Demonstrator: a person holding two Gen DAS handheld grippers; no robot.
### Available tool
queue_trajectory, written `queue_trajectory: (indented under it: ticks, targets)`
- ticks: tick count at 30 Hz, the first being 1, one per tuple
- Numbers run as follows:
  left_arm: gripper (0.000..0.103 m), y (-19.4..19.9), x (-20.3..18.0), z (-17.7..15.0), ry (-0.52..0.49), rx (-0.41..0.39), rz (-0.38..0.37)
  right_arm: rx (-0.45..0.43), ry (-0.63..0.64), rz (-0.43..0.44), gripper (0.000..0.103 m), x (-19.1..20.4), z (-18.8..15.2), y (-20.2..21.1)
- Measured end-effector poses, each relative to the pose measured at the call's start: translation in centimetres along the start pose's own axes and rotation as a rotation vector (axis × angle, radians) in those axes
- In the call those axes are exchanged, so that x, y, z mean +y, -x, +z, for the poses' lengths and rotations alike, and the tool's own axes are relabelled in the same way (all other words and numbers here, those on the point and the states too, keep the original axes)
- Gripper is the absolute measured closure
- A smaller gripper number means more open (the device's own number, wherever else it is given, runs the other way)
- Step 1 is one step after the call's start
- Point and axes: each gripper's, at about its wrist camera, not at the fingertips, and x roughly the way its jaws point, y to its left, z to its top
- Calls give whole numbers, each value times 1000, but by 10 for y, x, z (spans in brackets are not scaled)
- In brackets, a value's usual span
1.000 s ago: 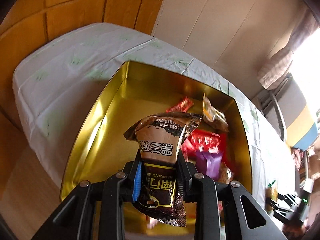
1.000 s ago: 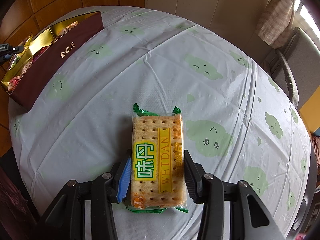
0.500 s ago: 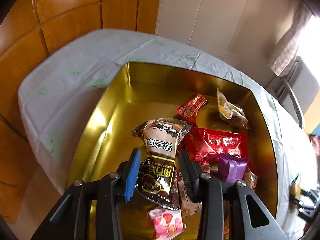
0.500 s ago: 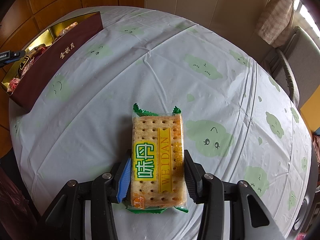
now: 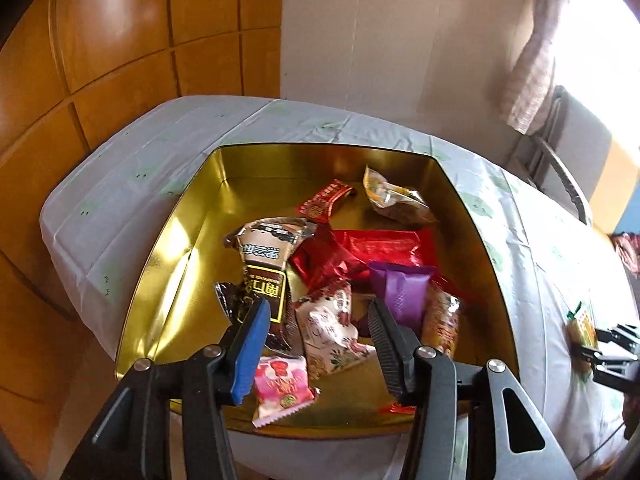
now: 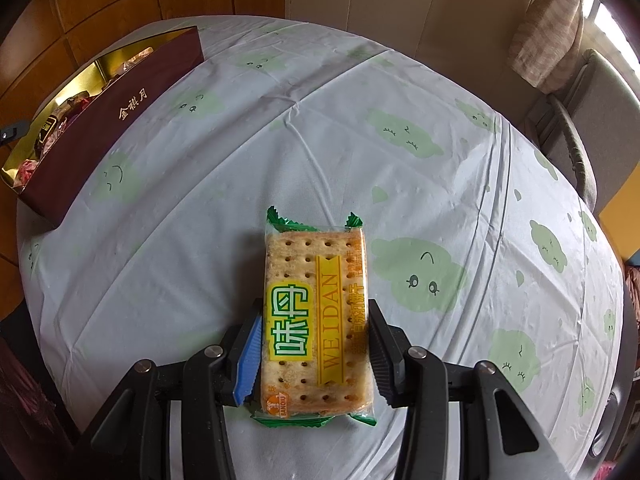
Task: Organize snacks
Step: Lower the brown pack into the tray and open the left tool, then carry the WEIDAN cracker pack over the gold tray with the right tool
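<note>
We find the left gripper (image 5: 316, 336) with its jaws just opened and nothing between them; the brown snack packet (image 5: 262, 268) it carried a second ago now lies loose in the gold-lined box (image 5: 188, 220) among the other wrappers. Farther off, the right gripper (image 6: 316, 346) stays clenched on the cracker pack (image 6: 316, 316) above the tablecloth (image 6: 320, 128). We judge one deposit complete and the crackers due next.

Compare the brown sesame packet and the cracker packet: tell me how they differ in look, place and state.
The brown sesame packet is dark and crinkled, lying in the gold box among other snacks; the cracker packet is flat, clear with green ends, over the tablecloth. The left gripper, jaws just opening, has released the first; the right gripper clamps the second. Both are sealed snacks.
</note>
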Motion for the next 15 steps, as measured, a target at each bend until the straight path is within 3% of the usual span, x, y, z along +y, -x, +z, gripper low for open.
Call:
queue_trajectory:
  ticks: [8, 15]
  targets:
    - [51, 5, -7, -9, -16, 6, -24, 1, -27, 6, 56, -2, 0, 0]
    - [51, 8, -7, -10, -20, -4, -40, 18, -36, -39, 56, 4, 3, 0]
